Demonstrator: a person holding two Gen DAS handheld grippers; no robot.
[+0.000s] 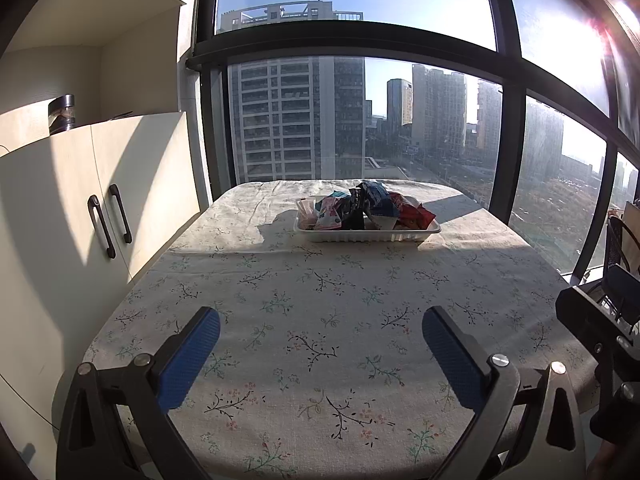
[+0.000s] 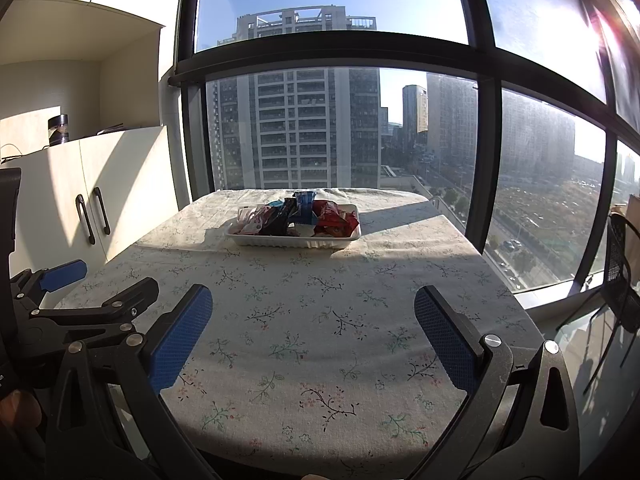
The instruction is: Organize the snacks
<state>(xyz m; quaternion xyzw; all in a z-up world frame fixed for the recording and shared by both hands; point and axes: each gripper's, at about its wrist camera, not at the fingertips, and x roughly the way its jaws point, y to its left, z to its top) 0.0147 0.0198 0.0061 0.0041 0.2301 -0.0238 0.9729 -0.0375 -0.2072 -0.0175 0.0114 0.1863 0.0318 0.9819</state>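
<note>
Jaws on both the left gripper (image 1: 321, 330) and the right gripper (image 2: 313, 309) are gaping wide, gripping nothing. Snacks (image 1: 362, 205) are sitting heaped in a white tray (image 1: 366, 235) at the far end of the table (image 1: 320, 300), well apart from both grippers.

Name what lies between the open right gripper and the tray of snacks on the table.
Only bare floral tablecloth lies between the right gripper and the tray; the right wrist view shows this.

Your left gripper (image 1: 320, 330) and right gripper (image 2: 313, 307) match: black angular frames, silver screws at the joints, textured blue pads (image 2: 182, 338) lining each finger
</note>
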